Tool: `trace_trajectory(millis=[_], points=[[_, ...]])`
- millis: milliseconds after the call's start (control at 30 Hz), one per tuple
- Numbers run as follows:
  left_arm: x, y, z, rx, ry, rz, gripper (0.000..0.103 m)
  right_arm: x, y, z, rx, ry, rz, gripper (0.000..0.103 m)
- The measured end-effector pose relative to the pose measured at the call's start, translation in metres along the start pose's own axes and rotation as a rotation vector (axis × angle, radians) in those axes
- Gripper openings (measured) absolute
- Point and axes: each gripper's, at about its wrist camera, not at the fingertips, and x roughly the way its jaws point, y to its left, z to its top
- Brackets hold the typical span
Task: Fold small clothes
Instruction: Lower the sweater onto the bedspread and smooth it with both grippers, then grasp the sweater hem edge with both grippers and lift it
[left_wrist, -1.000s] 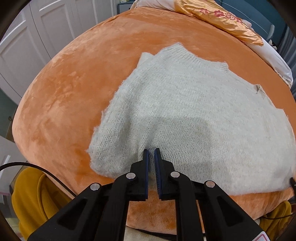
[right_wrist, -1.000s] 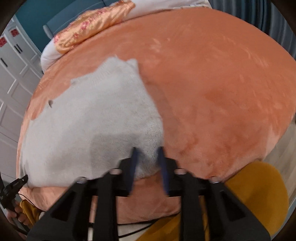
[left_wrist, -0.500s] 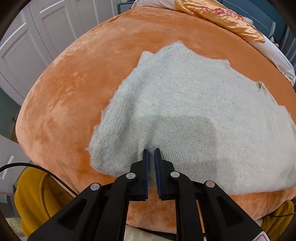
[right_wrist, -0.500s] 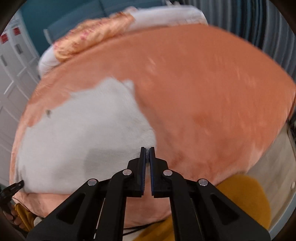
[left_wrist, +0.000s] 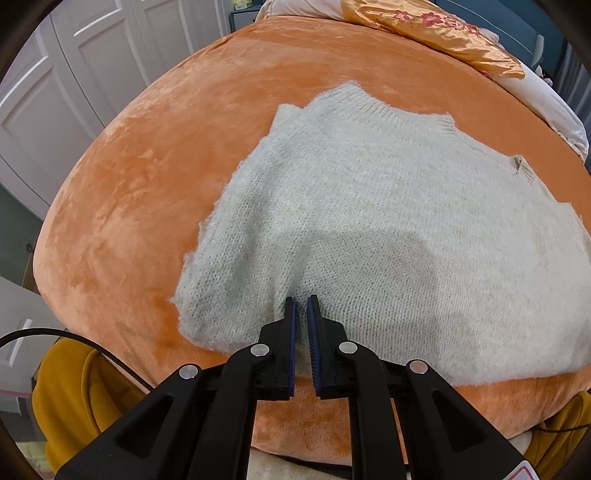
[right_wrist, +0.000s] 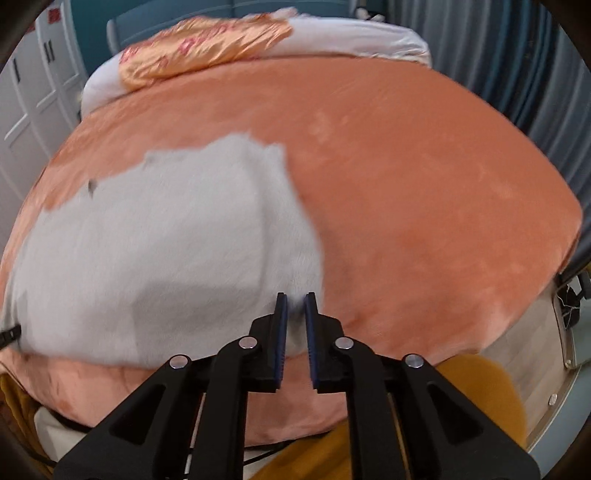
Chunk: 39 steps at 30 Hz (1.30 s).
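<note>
**On the orange bed: sweater hem pinched for a fold**

Near the bed's front edge, a pale knitted sweater lies flat, neckline far. Left tongs are clamped narrowly on its near hem. Right tongs, at the hem's other corner, are opening, with knit between the pads though that view is blurred. Risk: if the right corner slips free, lifting would drag the fold askew.
</note>
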Motion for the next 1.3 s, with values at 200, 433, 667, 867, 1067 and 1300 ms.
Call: trace_trajectory(millis=[200, 433, 667, 867, 1067, 1300], points=[[-0.027, 0.022, 0.042, -0.152, -0.088, -0.136, 0.045, 0.004, 0.0, 0.033, 0.038, -0.039, 0.091, 0.049], [0.025, 0.042, 0.106, -0.273, -0.028, -0.163, 0.062, 0.062, 0.026, 0.065, 0.042, -0.014, 0.067, 0.059], [0.028, 0.035, 0.121, -0.271, -0.056, -0.228, 0.006, 0.035, 0.033, 0.084, 0.051, -0.111, 0.234, 0.006], [0.039, 0.047, 0.123, -0.297, -0.078, -0.129, 0.006, 0.059, 0.004, 0.085, 0.106, -0.063, 0.141, 0.005], [0.057, 0.049, 0.116, -0.308, -0.015, -0.126, 0.011, 0.077, 0.003, 0.073, 0.104, 0.023, 0.114, 0.008], [0.001, 0.032, 0.105, -0.288, -0.127, -0.184, 0.023, 0.026, 0.021, 0.061, 0.079, -0.079, 0.135, 0.016]])
